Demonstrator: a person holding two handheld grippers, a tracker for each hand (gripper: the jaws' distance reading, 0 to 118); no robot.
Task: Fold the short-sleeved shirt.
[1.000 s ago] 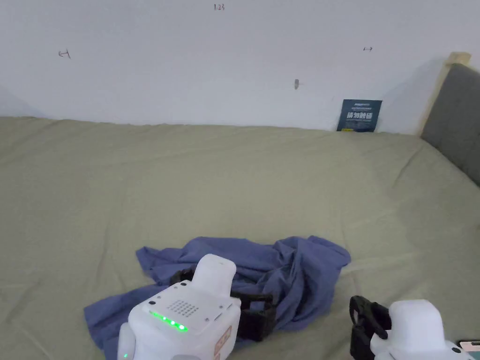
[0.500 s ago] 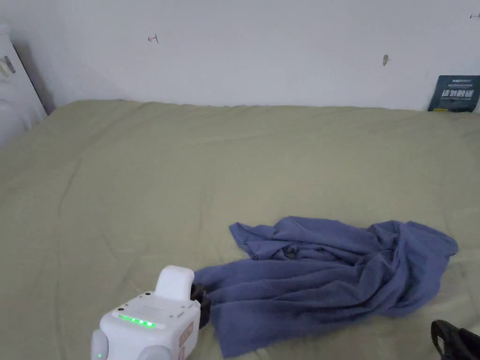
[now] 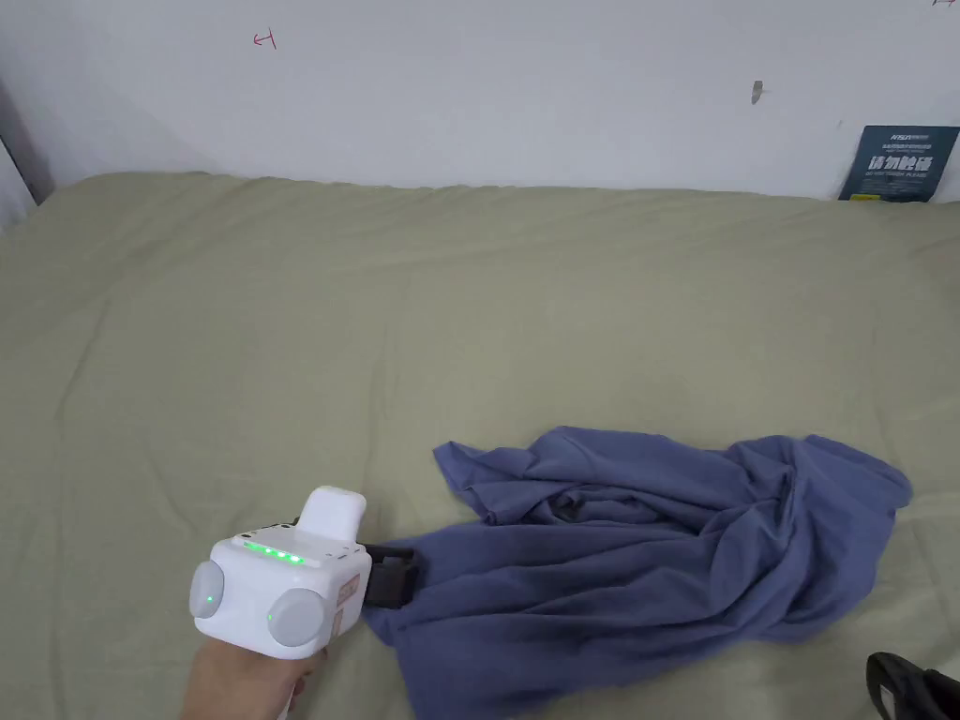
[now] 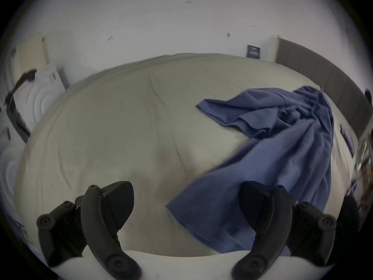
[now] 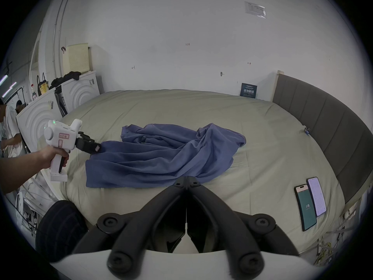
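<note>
A crumpled blue short-sleeved shirt (image 3: 656, 562) lies on the olive-green bed (image 3: 375, 328), its near part stretched out leftward. My left gripper (image 3: 394, 577), held in a hand, sits at the shirt's left edge. In the left gripper view its jaws (image 4: 186, 189) stand wide apart, open, and the shirt (image 4: 272, 153) lies beside and behind the right jaw. The right gripper view shows the left gripper (image 5: 94, 149) touching the shirt (image 5: 161, 153) at its left corner. My right gripper (image 5: 186, 179) is shut on nothing, just short of the shirt's near edge; its black tip (image 3: 891, 680) shows at the lower right.
Two phones (image 5: 310, 201) lie on the bed's right front corner. A grey headboard (image 5: 323, 122) runs along the right side. A dark blue sign (image 3: 898, 164) leans against the white wall. White appliances (image 5: 40, 112) and people stand left of the bed.
The head camera has swung left. My left gripper went from above the shirt's middle to its left edge, and the shirt's near part is drawn out leftward. The right gripper stays low right.
</note>
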